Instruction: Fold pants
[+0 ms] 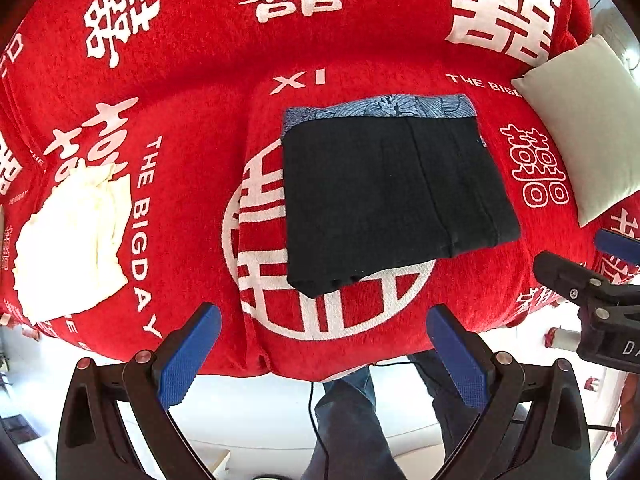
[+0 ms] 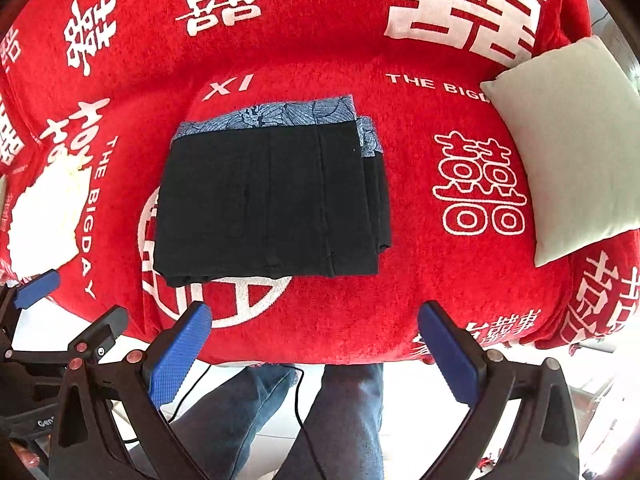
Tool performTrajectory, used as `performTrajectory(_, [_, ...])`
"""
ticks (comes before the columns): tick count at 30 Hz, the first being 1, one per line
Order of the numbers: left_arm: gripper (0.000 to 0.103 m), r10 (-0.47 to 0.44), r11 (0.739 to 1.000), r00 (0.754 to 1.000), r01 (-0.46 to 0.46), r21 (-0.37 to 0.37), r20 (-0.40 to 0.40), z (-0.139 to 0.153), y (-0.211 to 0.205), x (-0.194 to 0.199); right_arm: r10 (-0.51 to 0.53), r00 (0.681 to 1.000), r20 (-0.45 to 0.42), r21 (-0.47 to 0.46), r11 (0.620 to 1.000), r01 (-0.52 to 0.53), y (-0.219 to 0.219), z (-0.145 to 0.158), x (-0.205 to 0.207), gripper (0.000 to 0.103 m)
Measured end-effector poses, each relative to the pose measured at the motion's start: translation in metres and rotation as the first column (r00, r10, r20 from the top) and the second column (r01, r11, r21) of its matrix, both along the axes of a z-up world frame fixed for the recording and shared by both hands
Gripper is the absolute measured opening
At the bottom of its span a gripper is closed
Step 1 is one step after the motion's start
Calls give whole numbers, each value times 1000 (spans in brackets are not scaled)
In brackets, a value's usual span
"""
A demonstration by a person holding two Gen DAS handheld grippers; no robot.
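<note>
folded black pants (image 1: 394,196) lying flat as a compact rectangle on the red printed cover (image 1: 200,92), a strip of blue patterned lining (image 1: 380,106) showing along the far edge and layered hems stepped at the right side. near edge of the pants set back from the cover's front drop, a band of bare red cloth between them. left gripper (image 1: 324,356) spread wide, blue pads (image 1: 188,360) well apart, gripping nothing, hovering off the front edge above the floor and a pair of jeans-clad legs (image 1: 352,420). right gripper (image 2: 316,354) likewise wide apart and without load, just off the same front edge. cream cloth (image 1: 72,240) crumpled well to the left of the pants, near the cover's left edge. pale pillow (image 2: 568,148) well to the right, clear of the pants. open red cover on both sides of the pants and behind them.
</note>
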State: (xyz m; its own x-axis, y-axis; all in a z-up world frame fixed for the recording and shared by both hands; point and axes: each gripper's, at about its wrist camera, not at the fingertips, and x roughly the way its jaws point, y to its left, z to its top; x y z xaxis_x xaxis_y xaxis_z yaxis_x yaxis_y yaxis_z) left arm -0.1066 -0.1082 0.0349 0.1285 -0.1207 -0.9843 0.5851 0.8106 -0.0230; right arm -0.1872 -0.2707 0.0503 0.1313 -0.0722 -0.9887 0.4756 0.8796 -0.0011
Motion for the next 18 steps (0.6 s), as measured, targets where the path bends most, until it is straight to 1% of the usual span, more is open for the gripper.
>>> performTrajectory(3, [103, 12, 1000, 1000, -11, 9, -14, 0, -6, -1, 14, 1000, -20, 14, 1000, -14, -4, -2, 1, 103])
performTrajectory(9, [103, -18, 998, 1000, 19, 52, -6, 8, -22, -11, 61, 998, -36, 30, 998, -60, -12, 0, -7, 103])
performTrajectory(14, [103, -2, 999, 999, 4, 47, -33, 8, -28, -13, 24, 999, -44, 76, 997, -21, -27, -2, -12, 103])
performTrajectory(18, [103, -14, 999, 1000, 16, 52, -28, 9, -32, -16, 1, 999, -38, 75, 997, 2, -35, 1, -12, 103])
